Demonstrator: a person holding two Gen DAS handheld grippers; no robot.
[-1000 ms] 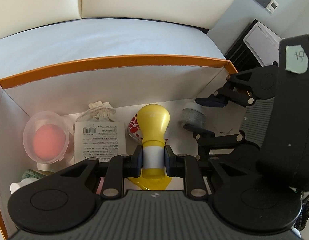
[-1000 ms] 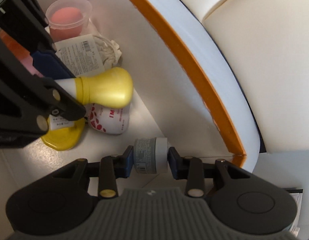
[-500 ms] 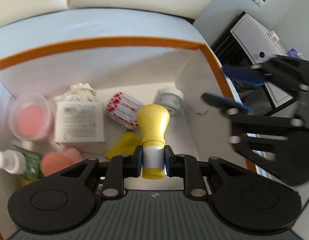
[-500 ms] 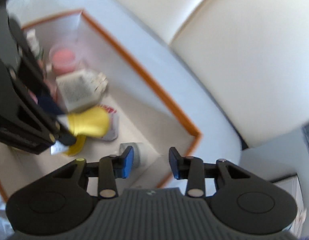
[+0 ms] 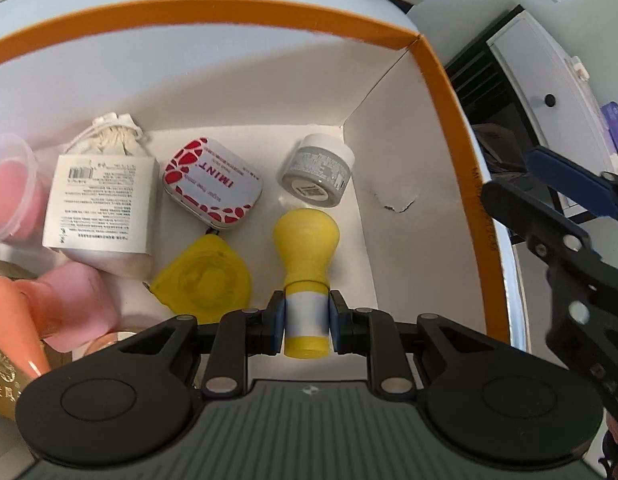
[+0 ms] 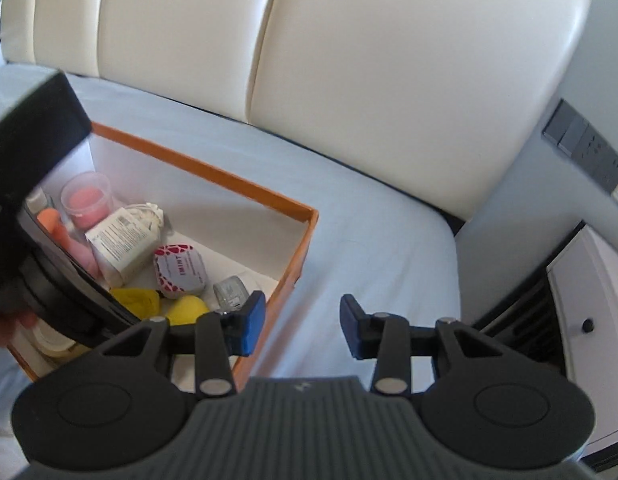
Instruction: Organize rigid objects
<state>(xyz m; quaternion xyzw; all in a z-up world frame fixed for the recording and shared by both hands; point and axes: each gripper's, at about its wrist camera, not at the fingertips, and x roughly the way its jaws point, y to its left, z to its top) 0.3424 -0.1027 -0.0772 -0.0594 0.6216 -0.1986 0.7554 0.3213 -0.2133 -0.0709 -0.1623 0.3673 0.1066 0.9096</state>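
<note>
While my left gripper (image 5: 307, 322) pinches the yellow bulb-topped plastic bottle (image 5: 307, 256) by its white band over the orange-rimmed cardboard box (image 5: 441, 68), my right gripper (image 6: 302, 330) spreads, empty, outside it. Next: lower and release beside the grey jar (image 5: 317, 170). Tin (image 5: 213, 182) reads "IMINT".

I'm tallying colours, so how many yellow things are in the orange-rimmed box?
2. The yellow bottle is clamped in the left gripper above the box floor near the right wall; the flat yellow item lies just left of it. The gripper body may hide others.
</note>
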